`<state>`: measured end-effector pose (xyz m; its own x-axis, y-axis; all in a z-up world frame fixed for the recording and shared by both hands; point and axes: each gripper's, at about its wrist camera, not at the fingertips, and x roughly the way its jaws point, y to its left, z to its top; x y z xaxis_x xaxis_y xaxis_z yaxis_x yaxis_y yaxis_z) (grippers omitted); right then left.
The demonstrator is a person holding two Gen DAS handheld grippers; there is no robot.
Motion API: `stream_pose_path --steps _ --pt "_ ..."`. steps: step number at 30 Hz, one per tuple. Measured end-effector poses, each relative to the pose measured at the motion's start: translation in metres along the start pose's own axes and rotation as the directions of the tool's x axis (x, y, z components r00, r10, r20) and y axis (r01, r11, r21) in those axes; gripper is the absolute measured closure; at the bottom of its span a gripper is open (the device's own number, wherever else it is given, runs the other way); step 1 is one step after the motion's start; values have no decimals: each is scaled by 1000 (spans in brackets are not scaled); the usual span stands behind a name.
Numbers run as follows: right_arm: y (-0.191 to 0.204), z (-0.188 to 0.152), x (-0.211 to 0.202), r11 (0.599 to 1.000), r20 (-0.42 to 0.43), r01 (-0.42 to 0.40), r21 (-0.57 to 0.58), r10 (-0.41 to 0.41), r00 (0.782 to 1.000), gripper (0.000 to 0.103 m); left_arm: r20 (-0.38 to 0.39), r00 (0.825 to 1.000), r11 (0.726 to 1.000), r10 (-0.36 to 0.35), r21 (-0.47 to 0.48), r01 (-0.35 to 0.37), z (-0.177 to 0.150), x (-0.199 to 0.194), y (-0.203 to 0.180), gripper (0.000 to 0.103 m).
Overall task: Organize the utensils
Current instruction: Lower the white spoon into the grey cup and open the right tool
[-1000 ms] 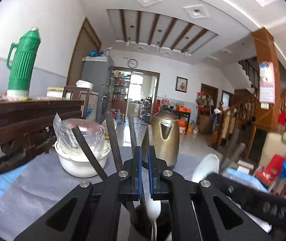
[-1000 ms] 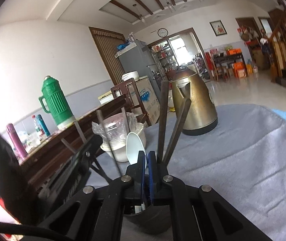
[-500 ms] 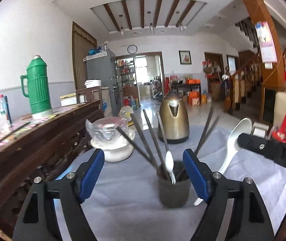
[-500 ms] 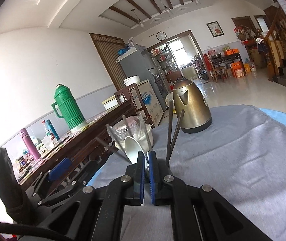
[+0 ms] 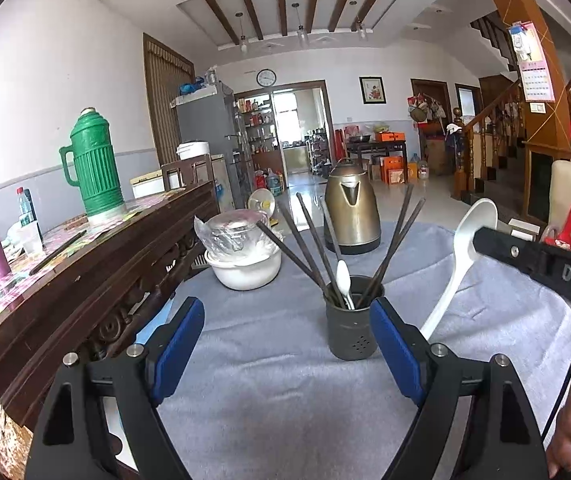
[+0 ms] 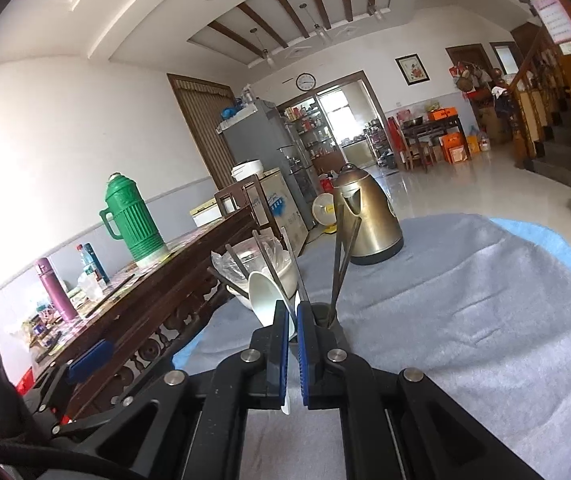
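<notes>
A dark utensil holder stands on the grey-clothed table, with several dark chopsticks and a small white spoon in it. My left gripper is open just in front of the holder, nothing between its blue pads. My right gripper is shut on a large white spoon, held in the air beside the holder. The left wrist view shows that large white spoon to the right of the holder, bowl up.
A brass kettle and a white bowl covered in plastic stand behind the holder. A dark wooden sideboard with a green thermos and bottles runs along the left. A hand shows at the lower right.
My left gripper, shut over the holder a second ago, has opened and drawn back, and the small white spoon stands in the holder. My right gripper has pulled back too, still shut on the large spoon.
</notes>
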<state>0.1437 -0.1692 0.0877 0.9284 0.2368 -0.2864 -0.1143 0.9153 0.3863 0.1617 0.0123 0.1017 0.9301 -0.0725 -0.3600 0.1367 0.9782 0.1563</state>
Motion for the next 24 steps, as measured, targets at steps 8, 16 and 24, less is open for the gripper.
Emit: stream_pose_path --steps 8,16,24 --pt "15 30 58 994 13 66 -86 -65 998 97 -80 997 1000 -1 -22 0 -3 43 16 18" --pt "41 42 121 950 66 187 -250 -176 982 97 -190 982 999 -12 -52 2 -14 83 40 18" --pt "44 26 184 875 81 313 -371 -305 949 97 -353 935 998 -46 -54 29 -39 113 48 18"
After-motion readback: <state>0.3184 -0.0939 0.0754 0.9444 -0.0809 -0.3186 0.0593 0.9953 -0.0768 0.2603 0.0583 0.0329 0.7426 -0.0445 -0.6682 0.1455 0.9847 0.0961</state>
